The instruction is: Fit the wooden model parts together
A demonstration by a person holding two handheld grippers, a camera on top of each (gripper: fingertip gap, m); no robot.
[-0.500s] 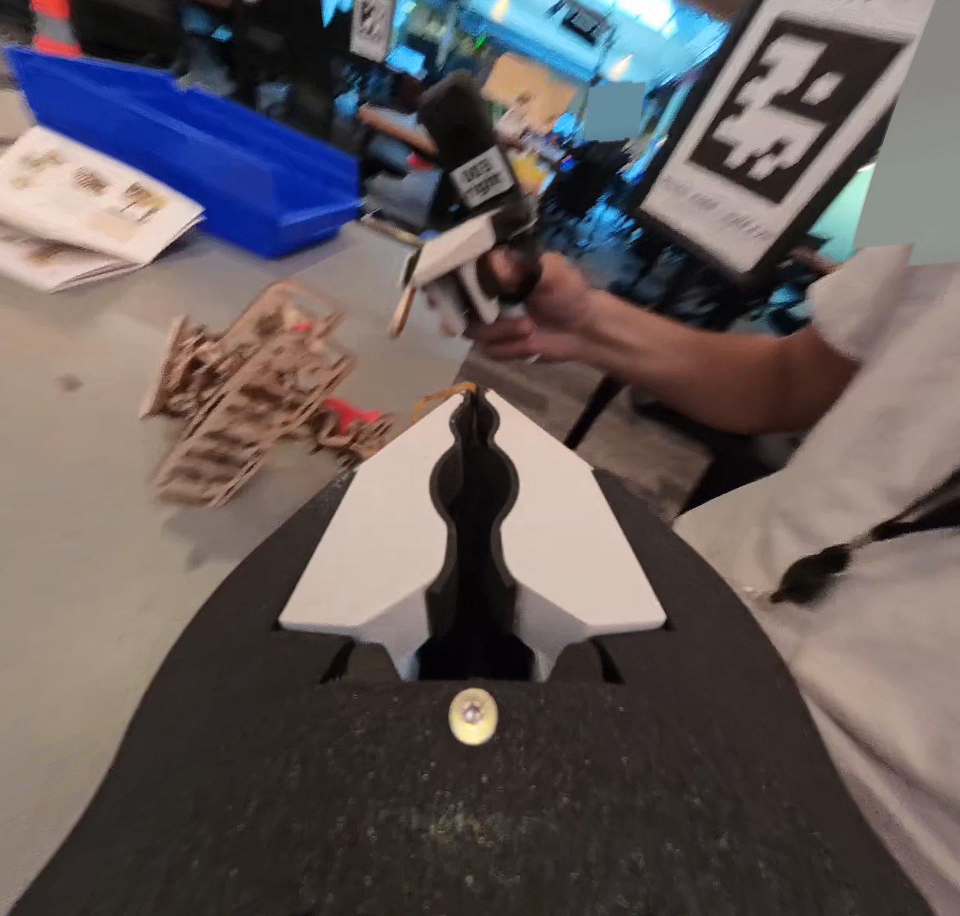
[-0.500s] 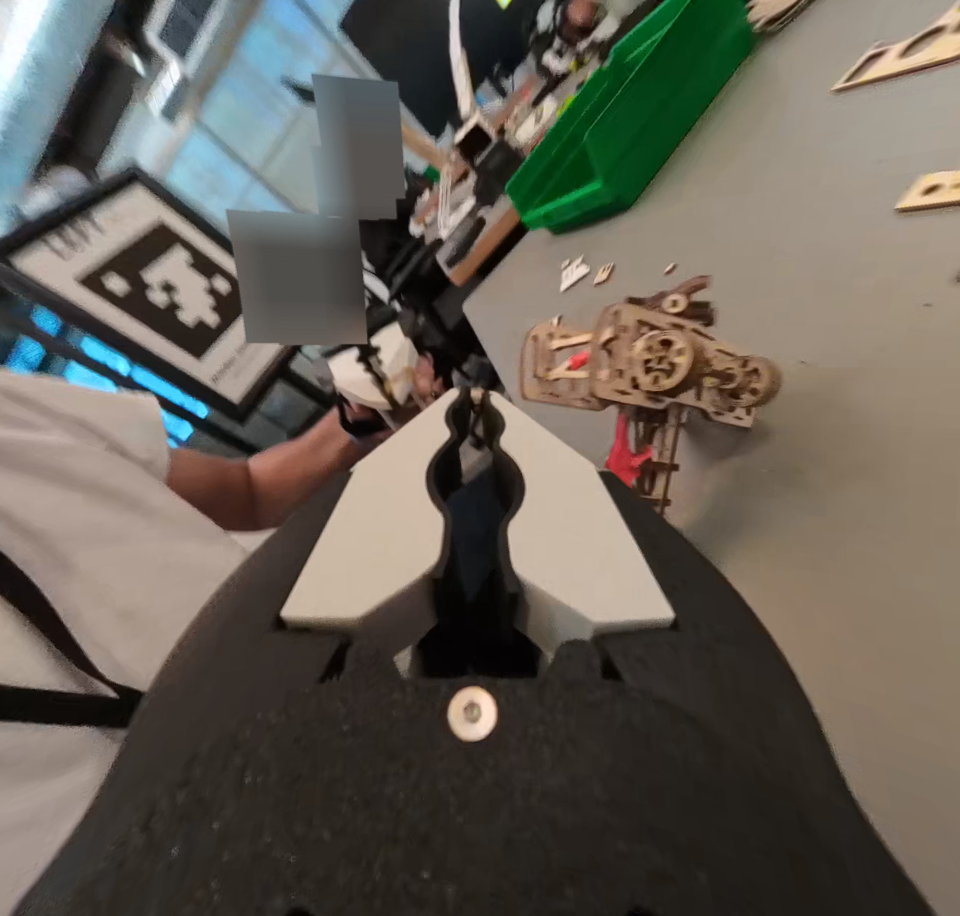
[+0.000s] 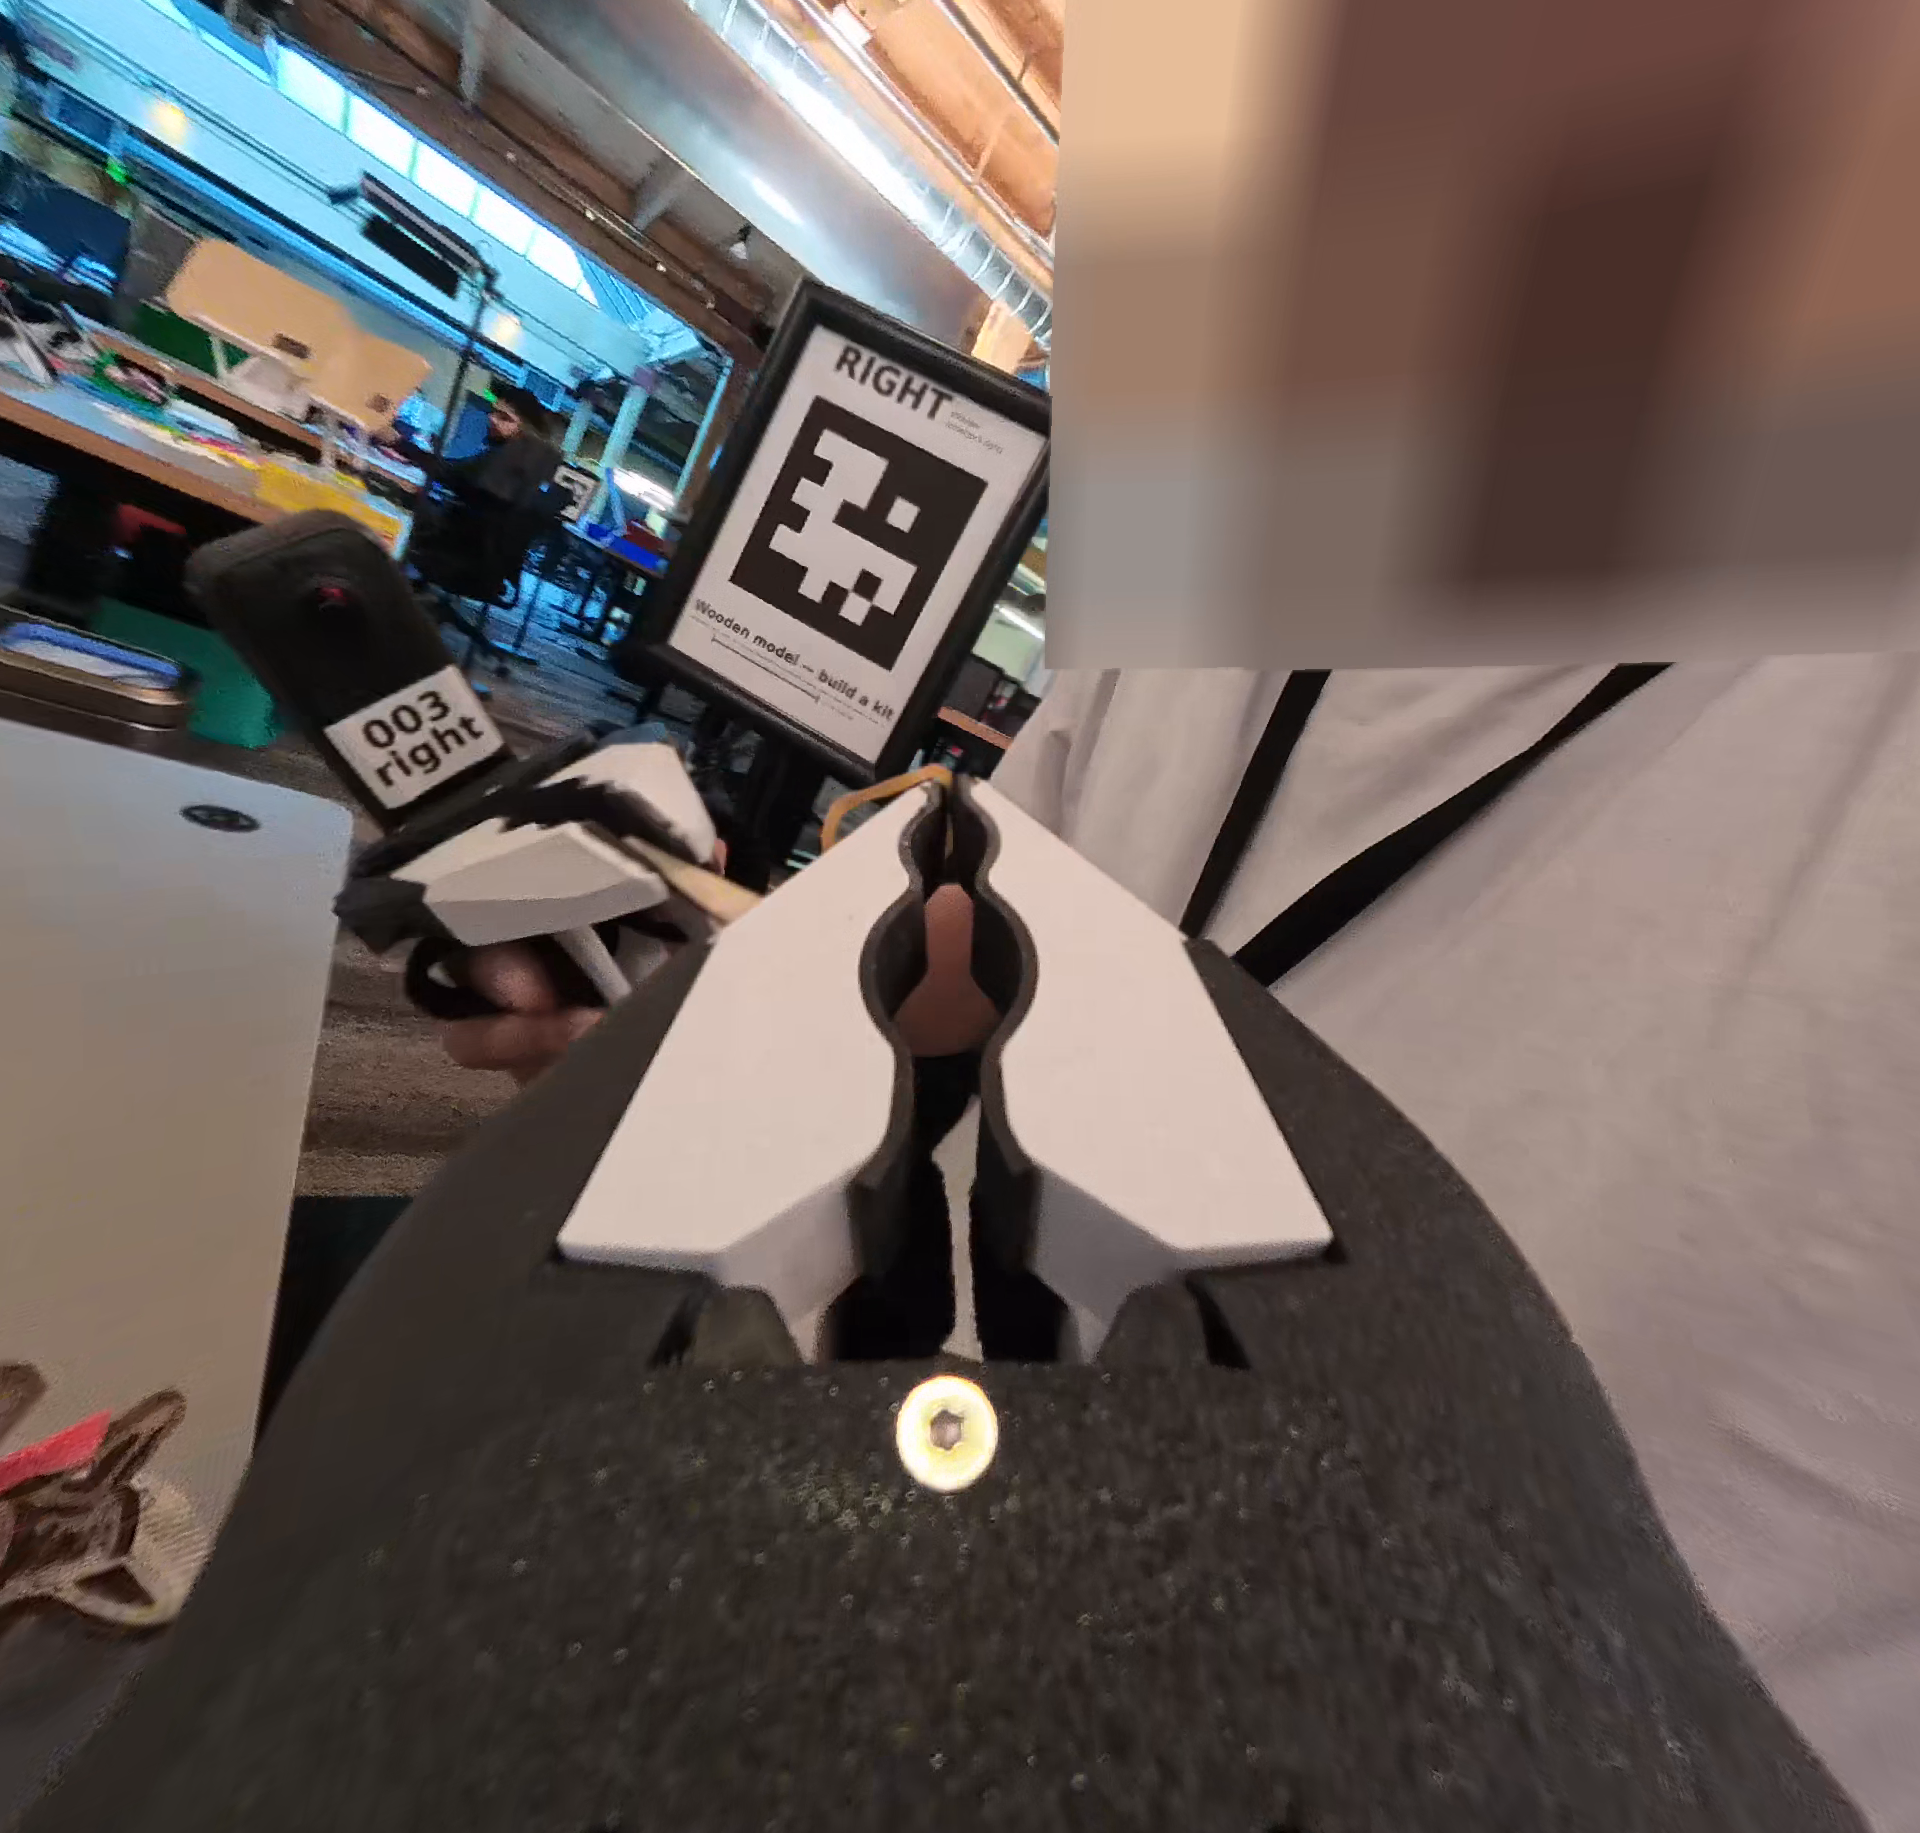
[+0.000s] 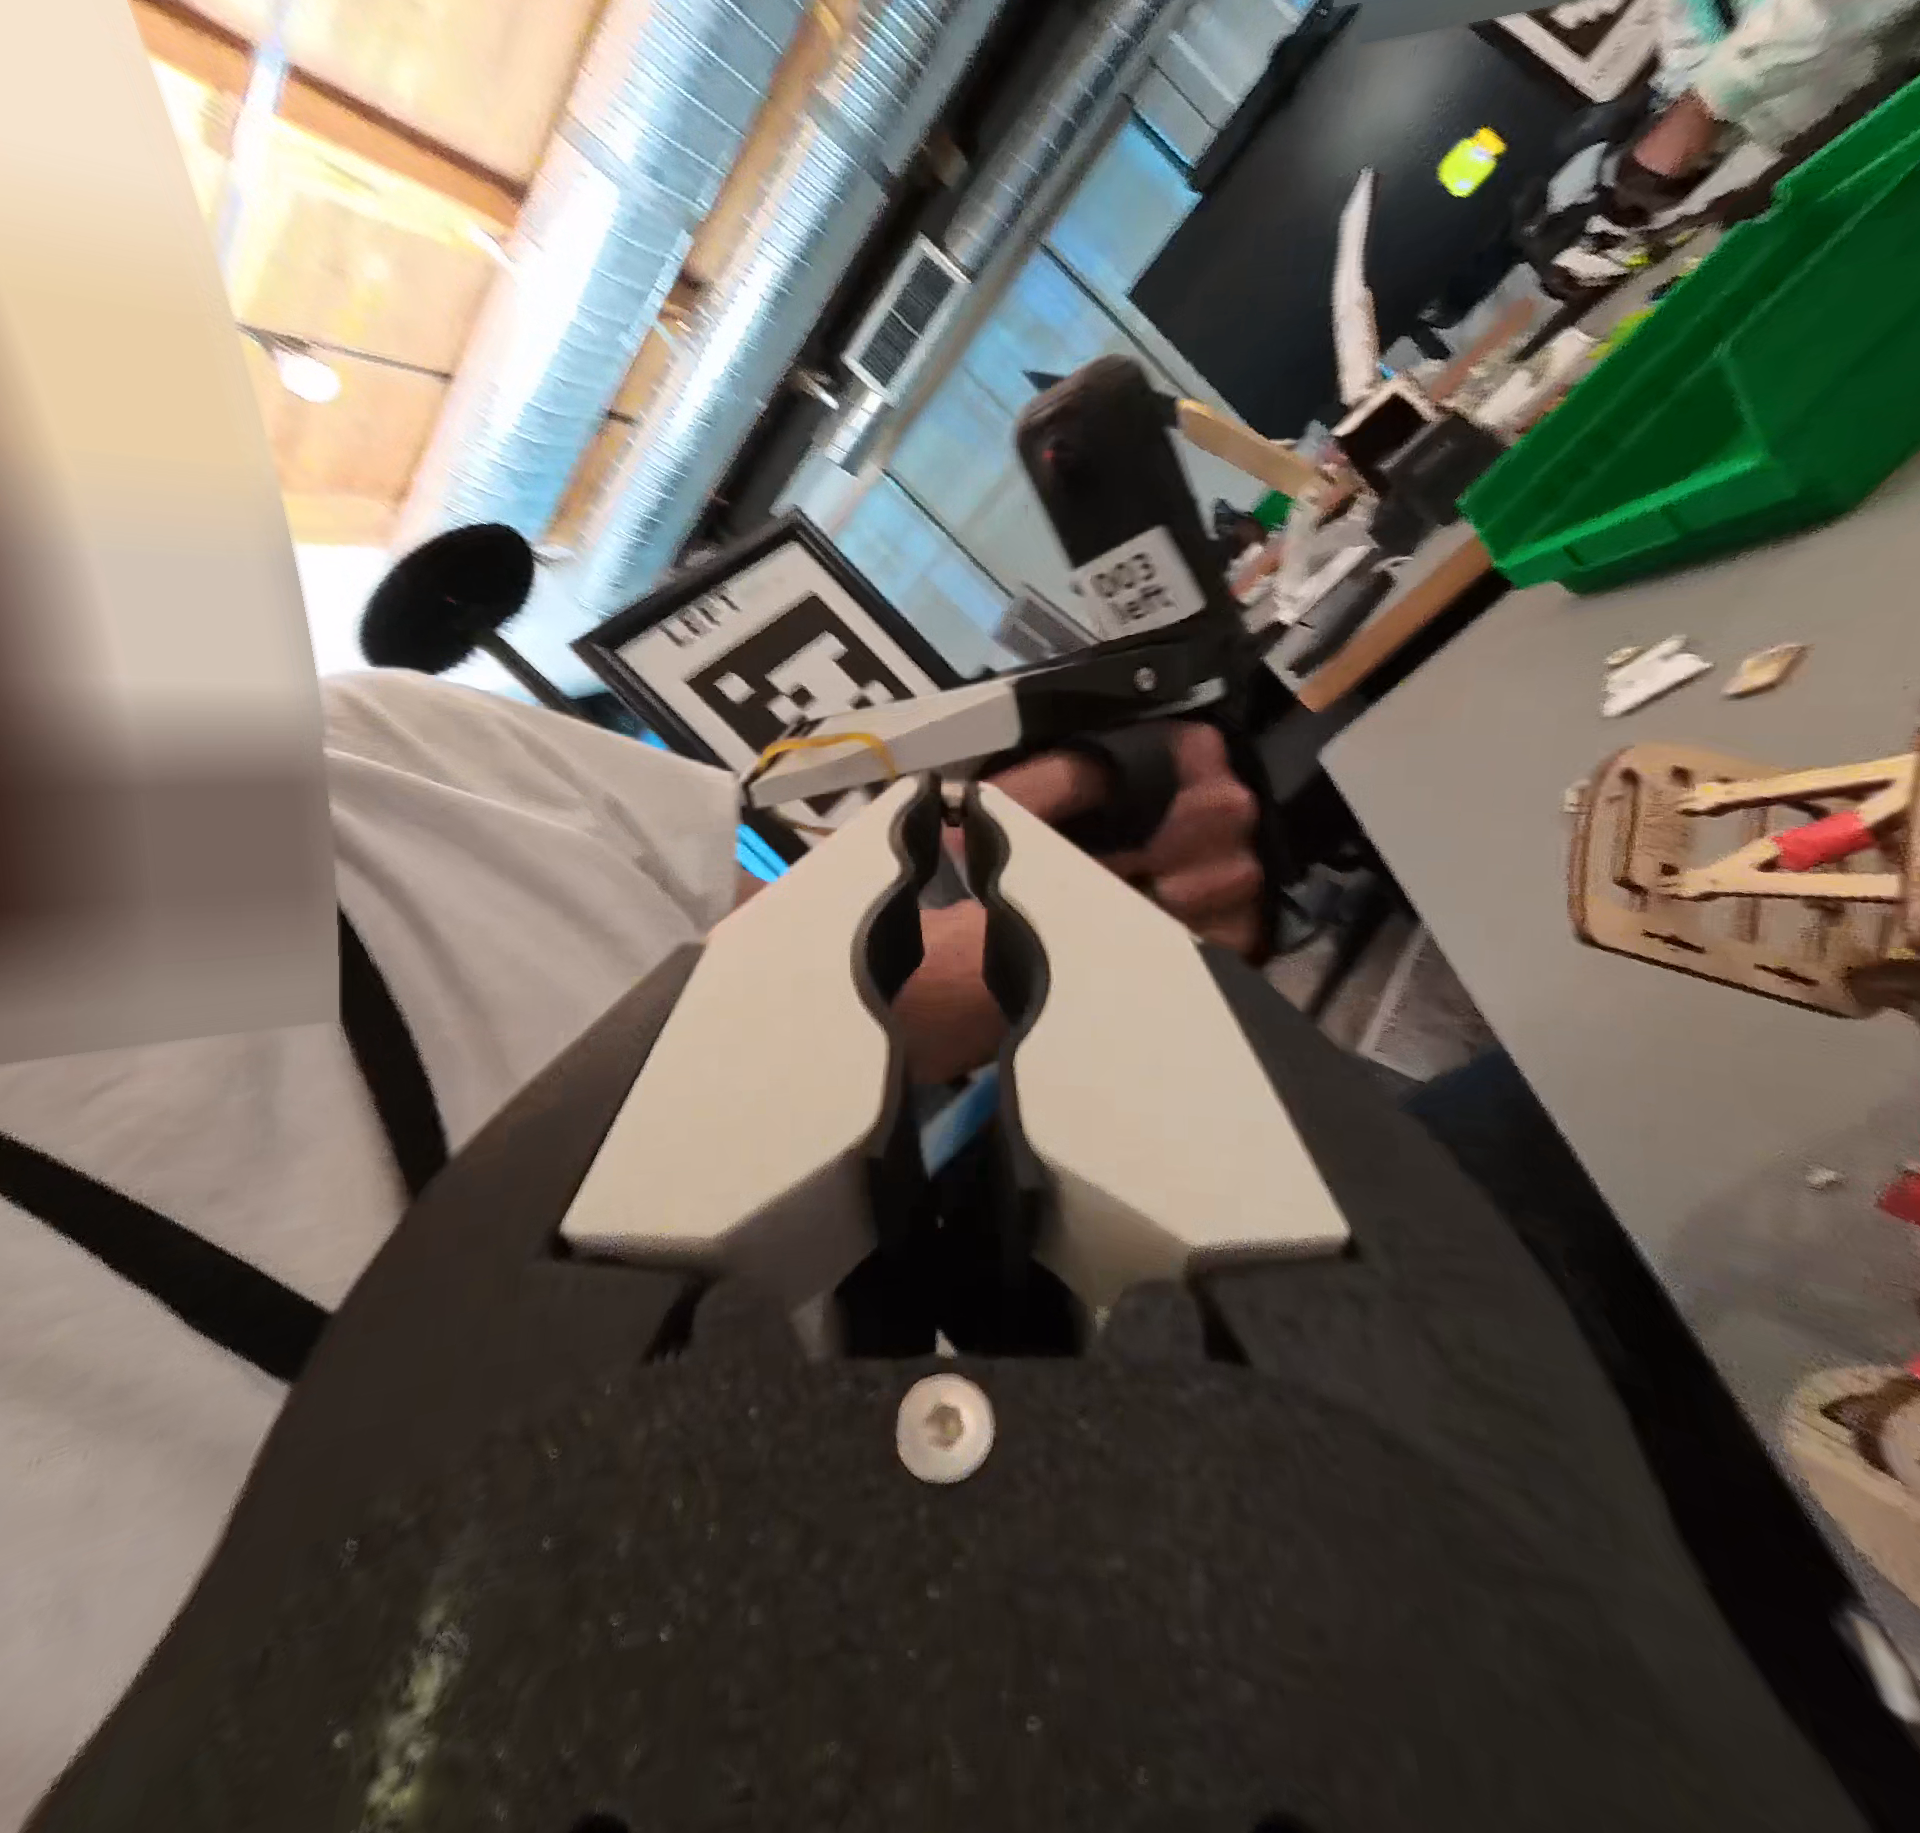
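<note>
Fingers [image 3: 810, 1004] of the left gripper [image 3: 948, 796] pinch a yellow rubber band [image 3: 873, 796]; the right gripper [image 4: 940, 796] clamps something tiny, indistinct. Wooden model [image 4: 1745, 879] cut off mid-right.

A big room with shiny pipes [image 4: 665, 256] under a wood roof [image 3: 935, 7]. Bright windows [image 3: 416, 173] glow blue. A grey table [image 4: 1662, 765] holds a green bin [image 4: 1766, 412].

The left claw [image 3: 943, 796] has smooth matt white plastic fingers on a rough, speckled black body with a shiny brass-coloured metal screw [image 3: 947, 1433]. The laser-cut wooden model [image 4: 1756, 884] looks pale and unvarnished on the matt grey desk [image 4: 1662, 1108]. The green bin [image 4: 1745, 412] is glossy plastic.
</note>
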